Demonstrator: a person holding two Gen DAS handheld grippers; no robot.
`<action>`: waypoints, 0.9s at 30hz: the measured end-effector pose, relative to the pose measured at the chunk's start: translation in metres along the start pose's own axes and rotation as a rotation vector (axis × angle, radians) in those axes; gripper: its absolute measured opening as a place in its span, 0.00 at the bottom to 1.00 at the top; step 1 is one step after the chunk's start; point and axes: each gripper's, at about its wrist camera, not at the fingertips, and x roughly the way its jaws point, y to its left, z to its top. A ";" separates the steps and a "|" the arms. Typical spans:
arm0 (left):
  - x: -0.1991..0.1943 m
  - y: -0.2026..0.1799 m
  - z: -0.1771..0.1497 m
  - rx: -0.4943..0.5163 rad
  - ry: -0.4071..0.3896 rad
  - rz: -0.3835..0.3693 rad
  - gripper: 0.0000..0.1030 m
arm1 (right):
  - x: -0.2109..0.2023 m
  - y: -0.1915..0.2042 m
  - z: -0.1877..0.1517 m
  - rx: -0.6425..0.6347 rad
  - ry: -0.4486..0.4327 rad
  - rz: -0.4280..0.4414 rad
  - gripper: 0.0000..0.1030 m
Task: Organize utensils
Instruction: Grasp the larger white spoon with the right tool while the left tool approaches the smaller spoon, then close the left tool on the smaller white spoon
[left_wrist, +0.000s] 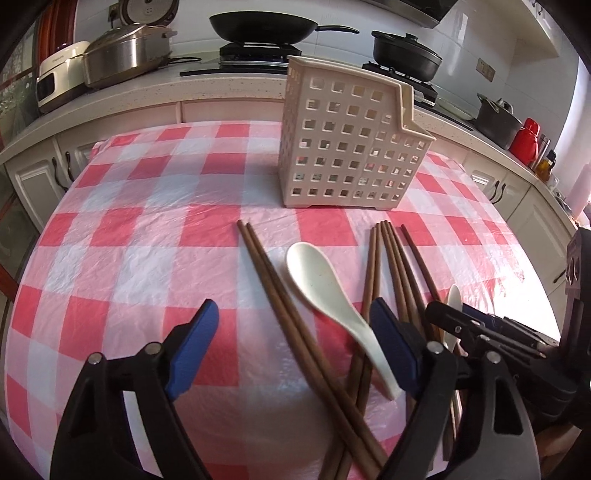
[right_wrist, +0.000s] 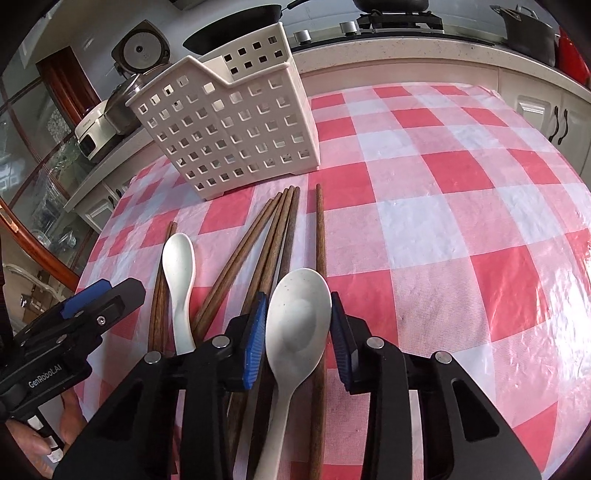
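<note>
Spoons: two white spoons on the table; one spoon (right_wrist: 295, 325) lies between the right gripper's fingers, the other spoon (left_wrist: 332, 306) between the left gripper's fingers
Right gripper (right_wrist: 298, 332): half open, pads close on both sides of the spoon bowl, whether they already press I cannot tell
Left gripper (left_wrist: 295, 350): wide open, holding nothing; two chopsticks also lie between its fingers
Chopsticks (right_wrist: 273, 243): eight I count, two left of the far spoon, five in a fan, one alone on the right
Holder (right_wrist: 229, 125): one white holder with square holes, standing ahead of both grippers, looks empty
Advice: take the spoon only, lift it straight, do not catch the chopstick just beside it
</note>
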 end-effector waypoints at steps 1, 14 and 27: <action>0.002 -0.002 0.002 0.005 0.001 -0.005 0.74 | -0.001 -0.001 0.000 0.002 -0.005 0.005 0.32; 0.030 -0.008 0.031 0.010 0.011 -0.008 0.64 | -0.031 -0.019 0.005 0.024 -0.099 0.037 0.31; 0.062 -0.025 0.031 0.069 0.068 -0.005 0.39 | -0.034 -0.032 0.003 0.040 -0.111 0.042 0.31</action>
